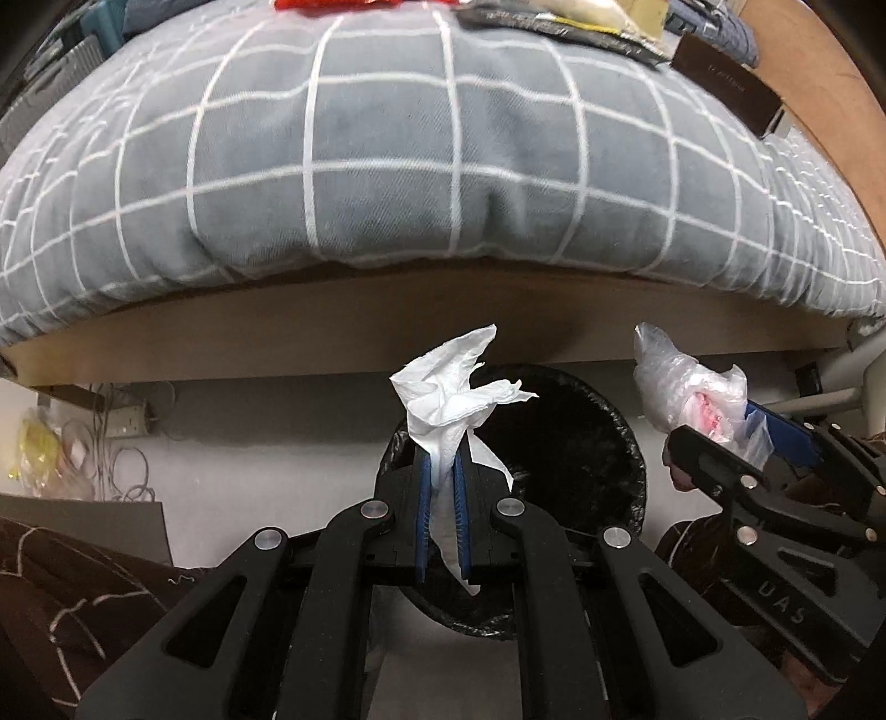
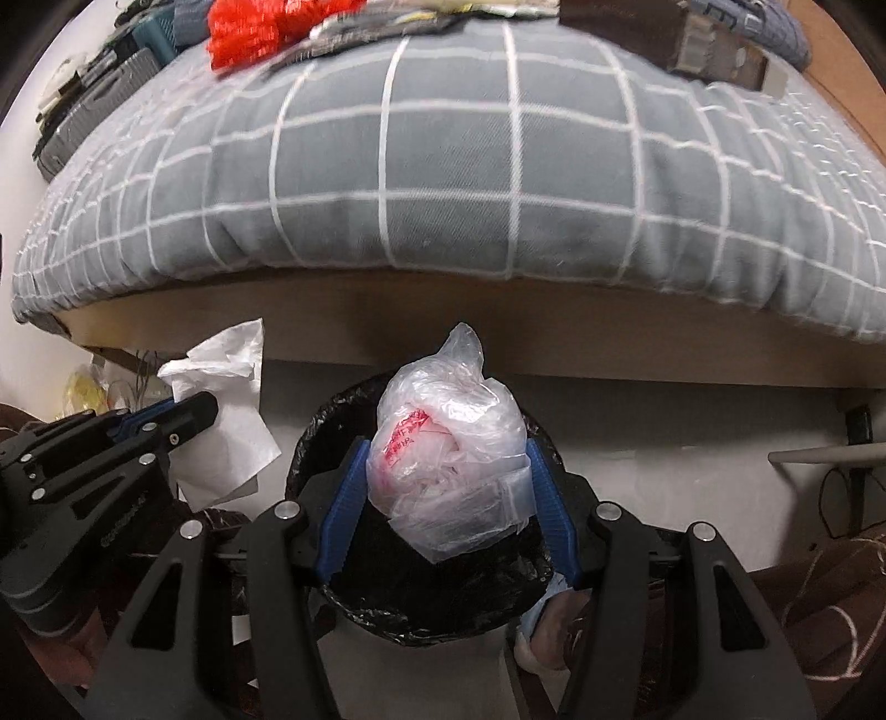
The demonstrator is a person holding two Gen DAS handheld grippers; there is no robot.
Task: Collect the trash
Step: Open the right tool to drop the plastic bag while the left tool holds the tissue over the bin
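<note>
I look down along both claws at a round bin (image 1: 581, 443) lined with a black bag, standing on a pale floor (image 1: 249, 443) just in front of a bed. My left claw (image 1: 441, 476) is pressed together on a crumpled white tissue (image 1: 443, 399); its blue pads (image 1: 423, 498) pinch the lower part, and the loose top fans out above the fingertips, over the near left part of the bin's rim. My right claw (image 2: 448, 476) stands about half spread, its blue pads (image 2: 346, 493) pressing on either side of a bunched clear plastic bag (image 2: 448, 459) with red print on it. That bag hangs right over the bin's dark mouth (image 2: 387, 576) in the right wrist view. From the left wrist view the right claw (image 1: 714, 437) sits to the right of the bin with the plastic bag (image 1: 675, 387) bulging out of its tip. From the right wrist view the left claw (image 2: 188, 415) sits to the left of the bin with the tissue (image 2: 227, 387) sticking up and draping beside it. The bed carries a grey quilt (image 1: 387, 138) with a white grid, on a wooden frame (image 1: 332, 338). On the far side of the quilt lie a red item (image 2: 260, 27) and a dark brown box (image 1: 725, 83). Tangled cables (image 1: 116, 454) lie on the floor under the bed at the left. Brown patterned cloth (image 1: 55, 598) fills the lower corners.
</note>
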